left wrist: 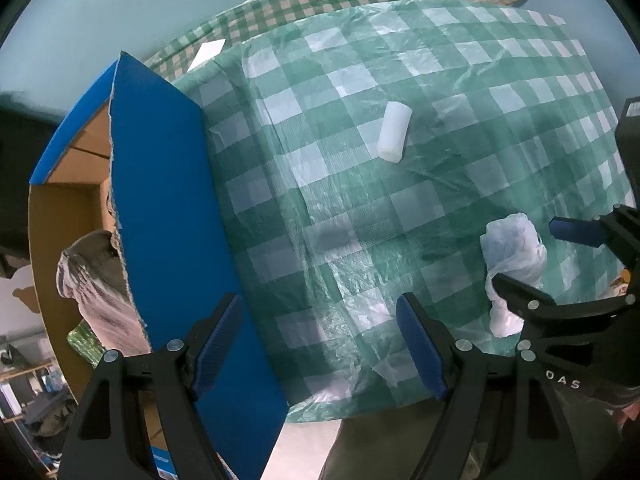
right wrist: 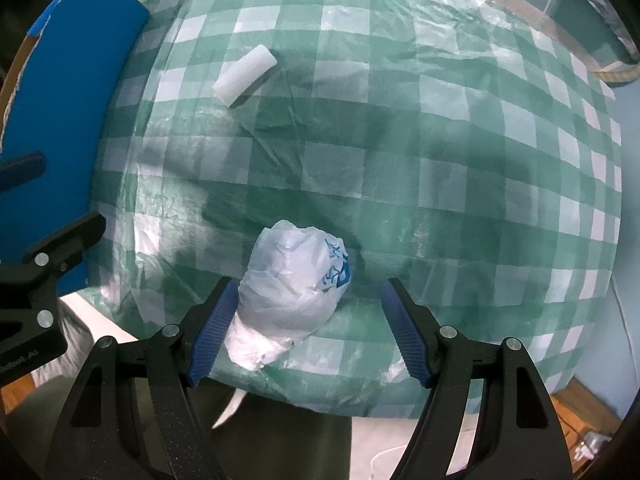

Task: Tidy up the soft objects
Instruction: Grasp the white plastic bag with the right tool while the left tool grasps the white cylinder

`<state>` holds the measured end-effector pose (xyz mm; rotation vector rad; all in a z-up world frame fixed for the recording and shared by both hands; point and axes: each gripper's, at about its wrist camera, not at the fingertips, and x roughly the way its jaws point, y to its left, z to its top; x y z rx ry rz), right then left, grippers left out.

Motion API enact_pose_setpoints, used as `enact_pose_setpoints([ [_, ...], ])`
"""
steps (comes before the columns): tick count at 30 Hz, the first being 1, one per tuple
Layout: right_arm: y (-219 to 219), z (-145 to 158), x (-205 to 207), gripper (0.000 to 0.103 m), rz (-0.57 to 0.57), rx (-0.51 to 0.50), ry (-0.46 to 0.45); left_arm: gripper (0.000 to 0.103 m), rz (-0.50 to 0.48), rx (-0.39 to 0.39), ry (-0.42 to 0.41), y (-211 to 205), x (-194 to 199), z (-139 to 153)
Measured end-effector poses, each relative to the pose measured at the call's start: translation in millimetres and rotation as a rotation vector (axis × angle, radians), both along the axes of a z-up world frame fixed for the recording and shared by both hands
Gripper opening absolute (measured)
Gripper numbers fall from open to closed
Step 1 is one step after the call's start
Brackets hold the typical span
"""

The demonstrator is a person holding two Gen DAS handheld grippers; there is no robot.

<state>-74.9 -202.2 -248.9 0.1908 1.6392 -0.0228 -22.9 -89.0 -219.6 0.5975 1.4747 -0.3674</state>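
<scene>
Two soft things lie on a table [right wrist: 440, 184] covered by a green checked plastic sheet, with a blue cardboard box [left wrist: 168, 208] standing along its left edge, open side turned away and a grey cloth [left wrist: 92, 280] bundled inside. Most of the sheet is bare toward the far and right edges. A crumpled white plastic bag [right wrist: 292, 296] sits close to the near edge, lying between the spread fingers of the right gripper [right wrist: 308, 332]; its left pad [right wrist: 212, 336] touches the bag while the right pad stands apart, so nothing is clamped. A white foam roll [right wrist: 245, 75] lies well apart, farther in and nearer the box. The left gripper [left wrist: 320, 348] hovers wide open over the near edge beside the box, holding nothing.
</scene>
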Motion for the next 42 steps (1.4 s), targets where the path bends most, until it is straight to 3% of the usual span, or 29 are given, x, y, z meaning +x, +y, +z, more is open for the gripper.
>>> enact_pose_setpoints([
  [8, 6, -7, 4, 0.073, 0.04, 0.02, 0.004, 0.08, 0.02, -0.001, 0.018, 0, 5, -5],
  [10, 6, -10, 2, 0.05, 0.045, 0.03, 0.01, 0.08, 0.023, -0.001, 0.018, -1, 7, -5],
  [11, 6, -12, 0, 0.049, 0.042, 0.038, 0.014, 0.08, 0.026, 0.0, 0.018, -2, 9, -6],
  [28, -52, 12, 33, 0.048, 0.046, -0.011, -0.062, 0.08, 0.036, -0.021, 0.012, -34, 39, -13],
  [42, -101, 26, 58, 0.048, 0.041, -0.004, -0.102, 0.08, 0.05, -0.077, 0.041, -69, 73, -40],
])
